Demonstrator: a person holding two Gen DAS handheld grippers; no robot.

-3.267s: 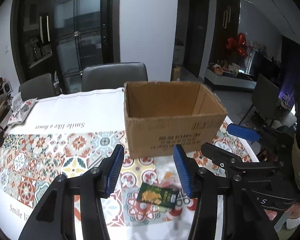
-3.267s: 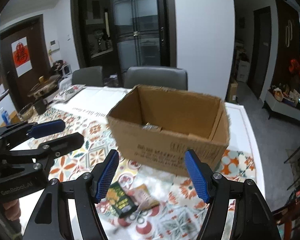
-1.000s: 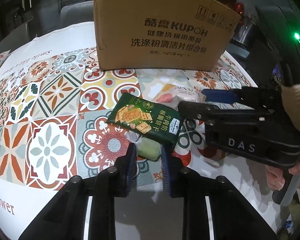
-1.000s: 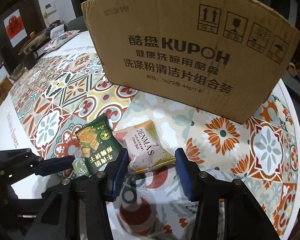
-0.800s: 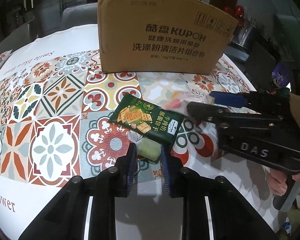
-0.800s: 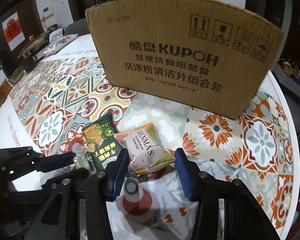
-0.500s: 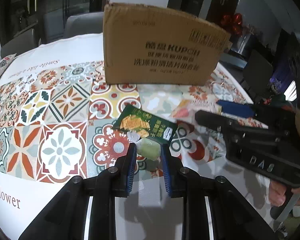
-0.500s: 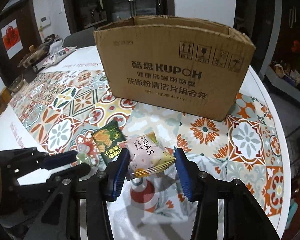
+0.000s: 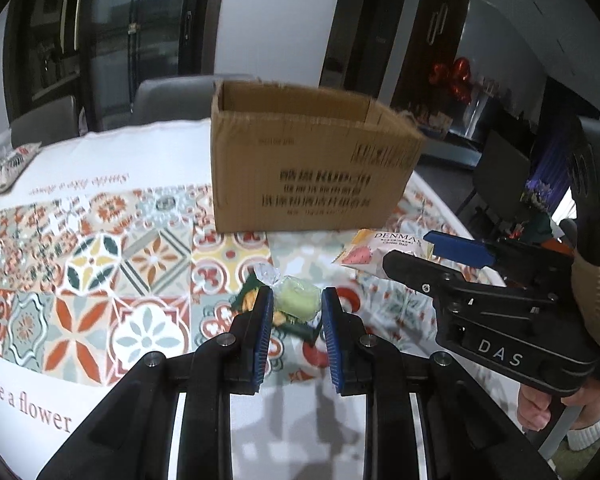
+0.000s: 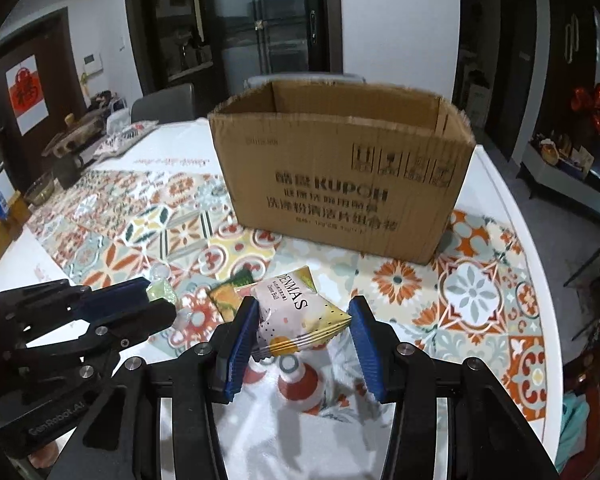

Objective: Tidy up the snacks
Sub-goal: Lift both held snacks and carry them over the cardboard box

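Observation:
My left gripper [image 9: 297, 307] is shut on a small pale green wrapped candy [image 9: 298, 299] and holds it above the table. My right gripper [image 10: 302, 328] is shut on a pink and white DENMAS snack pouch [image 10: 300, 314], also lifted; the pouch shows in the left wrist view [image 9: 384, 249] too. A dark green cracker packet [image 10: 232, 290] lies flat on the patterned tablecloth below both grippers. The open cardboard box [image 10: 340, 172] stands upright behind them, its inside mostly hidden; it also shows in the left wrist view [image 9: 312, 168].
The tiled tablecloth [image 10: 148, 224] covers a white table whose right edge [image 10: 520, 216] curves close to the box. Grey chairs [image 9: 172, 96] stand behind the table. Bowls and clutter [image 10: 64, 152] sit at the far left end.
Both grippers have risen and pulled back from the table, each carrying its snack. The green packet stays on the cloth. The box top has come into view.

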